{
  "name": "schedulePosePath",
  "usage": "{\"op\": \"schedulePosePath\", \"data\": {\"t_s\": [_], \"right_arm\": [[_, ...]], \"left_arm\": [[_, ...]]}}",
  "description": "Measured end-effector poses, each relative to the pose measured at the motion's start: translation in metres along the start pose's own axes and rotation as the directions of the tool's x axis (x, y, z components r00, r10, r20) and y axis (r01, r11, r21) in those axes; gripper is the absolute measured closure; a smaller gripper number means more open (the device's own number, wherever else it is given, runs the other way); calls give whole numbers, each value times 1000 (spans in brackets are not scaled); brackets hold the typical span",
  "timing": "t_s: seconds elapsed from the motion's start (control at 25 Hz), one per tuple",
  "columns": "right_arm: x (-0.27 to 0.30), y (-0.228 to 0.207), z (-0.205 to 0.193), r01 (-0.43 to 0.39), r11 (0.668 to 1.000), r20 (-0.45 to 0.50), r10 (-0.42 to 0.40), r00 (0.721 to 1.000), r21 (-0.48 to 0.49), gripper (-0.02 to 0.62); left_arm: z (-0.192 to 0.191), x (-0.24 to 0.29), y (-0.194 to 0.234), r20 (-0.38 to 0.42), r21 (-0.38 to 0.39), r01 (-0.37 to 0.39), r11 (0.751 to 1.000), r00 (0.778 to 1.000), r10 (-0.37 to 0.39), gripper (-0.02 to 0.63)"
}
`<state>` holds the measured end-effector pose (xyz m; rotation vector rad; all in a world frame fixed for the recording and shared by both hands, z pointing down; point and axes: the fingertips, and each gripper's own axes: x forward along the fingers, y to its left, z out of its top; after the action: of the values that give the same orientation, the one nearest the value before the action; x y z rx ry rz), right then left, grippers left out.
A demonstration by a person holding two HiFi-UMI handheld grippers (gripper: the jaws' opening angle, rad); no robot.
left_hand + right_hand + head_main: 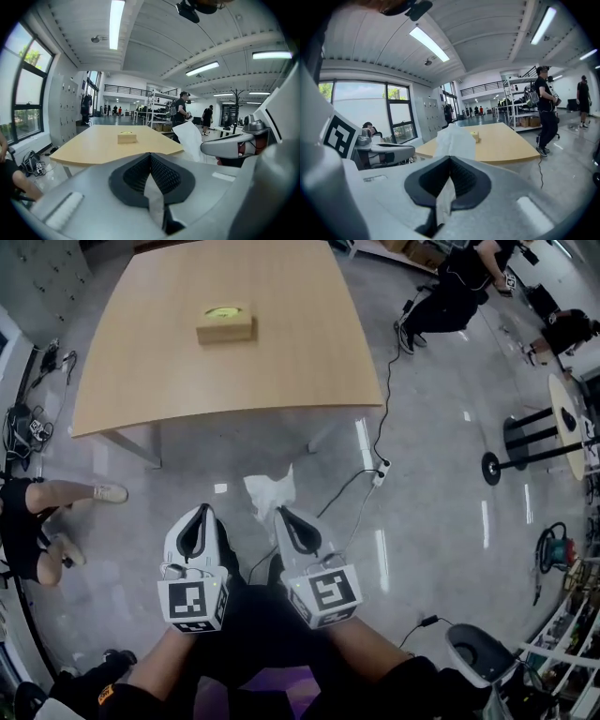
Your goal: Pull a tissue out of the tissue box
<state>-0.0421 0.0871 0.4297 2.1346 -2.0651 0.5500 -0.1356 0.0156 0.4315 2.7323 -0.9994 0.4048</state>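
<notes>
Nearest to me, both grippers point toward 12 o'clock. My left gripper (200, 514) is clenched, its jaws pressed together with nothing standing out past their tips. Just beside it at 3 o'clock, my right gripper (282, 515) is clamped on the tissue (270, 491), which sticks out white and crumpled from between the jaws, above the glossy grey floor (441, 427). A little farther, at 1 o'clock, a white power strip (380, 472) lies on the floor with a black cable running away past the table's corner. Farther on at 12 o'clock stands the wooden table (281, 371), well apart from both grippers. On its far half sits the tissue box (225, 324), tan with a yellow-green opening on top. Beyond the table at 2 o'clock, a person in black (455, 292) stands on the floor.
</notes>
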Motion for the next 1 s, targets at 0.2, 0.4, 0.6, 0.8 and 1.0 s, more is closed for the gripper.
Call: {"op": "schedulePosePath", "data": {"t_s": [0.2,0.4,0.6,0.8,1.0], "right_arm": [[-38,-14,-17,14,1000,-16,-14,1000,-4,601],[-49,-17,-19,22,999,-3,-22,1000,-25,603],[-48,-19,-18,34,999,7,-34,999,-5,603],[-42,-26,-9,49,999,5,-49,999,-4,603],[-29,-20,-5,52,999,-2,-52,999,-5,603]], "left_arm": [[-3,-8,-36,10,17,17,1000,1000,-17,588],[-5,-14,-45,14,21,16,1000,1000,-17,588],[-2,-11,-44,14,25,22,999,1000,-22,588],[6,-3,-43,14,29,29,999,999,-30,588],[5,5,-30,0,16,40,999,999,-40,588]]}}
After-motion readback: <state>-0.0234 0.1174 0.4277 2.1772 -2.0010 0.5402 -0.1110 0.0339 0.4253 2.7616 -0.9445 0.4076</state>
